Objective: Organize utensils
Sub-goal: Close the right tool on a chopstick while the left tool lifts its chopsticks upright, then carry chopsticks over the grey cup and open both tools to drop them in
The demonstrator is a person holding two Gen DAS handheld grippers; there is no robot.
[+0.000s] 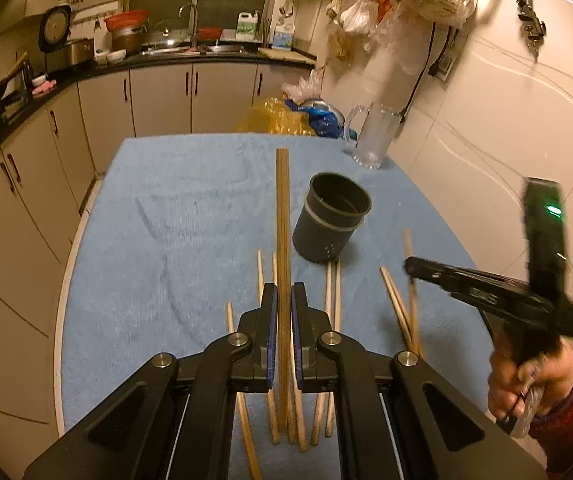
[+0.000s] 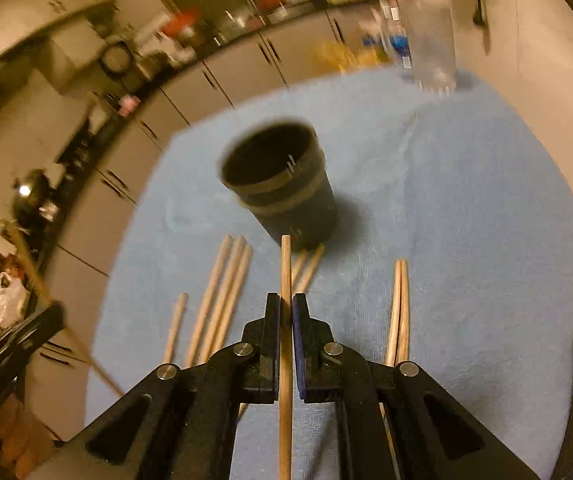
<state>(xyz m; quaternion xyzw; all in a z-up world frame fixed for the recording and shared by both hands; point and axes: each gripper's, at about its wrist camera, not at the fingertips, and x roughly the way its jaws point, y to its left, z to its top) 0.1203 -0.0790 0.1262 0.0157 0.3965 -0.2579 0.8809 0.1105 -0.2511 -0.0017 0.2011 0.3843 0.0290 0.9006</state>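
Nearest the left wrist camera, the black two-finger left gripper (image 1: 284, 300) has its blue-padded fingers pinching a pair of darker brown wooden chopsticks (image 1: 283, 216). The pair is held side by side, running straight forward from the jaws, its far tips well out over the light blue terry towel (image 1: 174, 216) that covers the table. Beneath and beside this gripper lie several loose pale wooden chopsticks (image 1: 332, 292), roughly parallel, some partly hidden under the mechanism.

In the right wrist view, the black two-finger right gripper (image 2: 285, 312) has its fingers closed on a single pale wooden chopstick (image 2: 285, 264). The stick is round, smooth and light tan, passing between the pads and extending forward; its tip appears just in front of the base of the dark grey cylindrical utensil holder (image 2: 278, 184), though contact cannot be confirmed. Seen from the left wrist camera, the right gripper (image 1: 410, 266) is at the right side, gripped by a hand (image 1: 526, 384) in a red sleeve.

The holder stands upright on the towel, open at the top, with a lighter band around its upper wall. Its interior shows dark; contents cannot be determined.

Three pale chopsticks lie grouped left of the right gripper (image 2: 222, 300), and two more to its right (image 2: 400, 308). A clear glass pitcher (image 1: 372, 136) stands at the far right edge of the towel.
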